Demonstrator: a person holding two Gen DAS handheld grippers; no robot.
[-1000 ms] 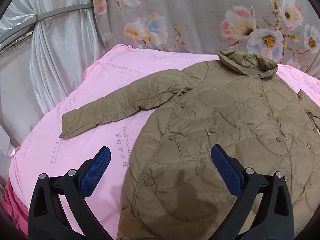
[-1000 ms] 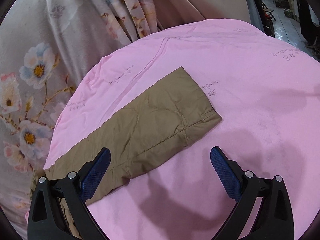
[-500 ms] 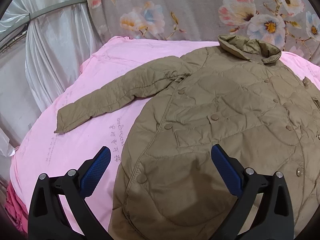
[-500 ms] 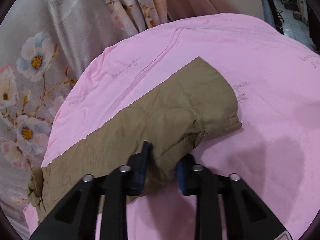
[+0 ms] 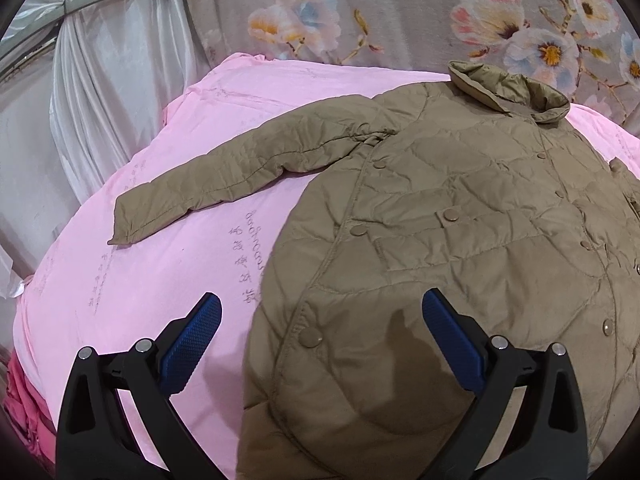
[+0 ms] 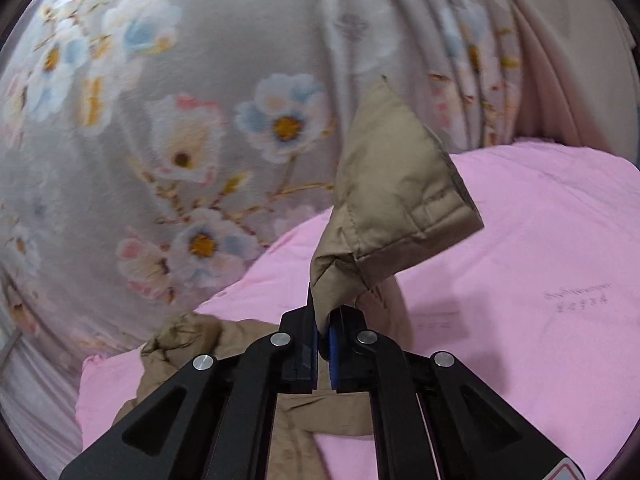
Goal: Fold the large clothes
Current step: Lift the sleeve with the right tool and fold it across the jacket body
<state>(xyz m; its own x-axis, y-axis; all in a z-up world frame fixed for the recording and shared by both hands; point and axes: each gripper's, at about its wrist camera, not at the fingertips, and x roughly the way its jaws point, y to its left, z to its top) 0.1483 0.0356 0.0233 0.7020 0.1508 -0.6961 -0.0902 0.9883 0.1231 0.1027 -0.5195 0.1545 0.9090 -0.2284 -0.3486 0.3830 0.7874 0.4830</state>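
Both differ: right claw (image 6: 324,338) pinches sleeve (image 6: 394,204); left claw (image 5: 320,340) gapes wide

You have a bed covered by a pink sheet (image 5: 160,264), printed with faint lettering. Directly on it lies the khaki quilted jacket (image 5: 460,240), front up and buttoned, collar toward the far edge by the floral curtain, one sleeve (image 5: 240,184) spread flat toward the bed's left edge. At the near left corner, darker pink fabric (image 5: 24,408) shows beneath the sheet.
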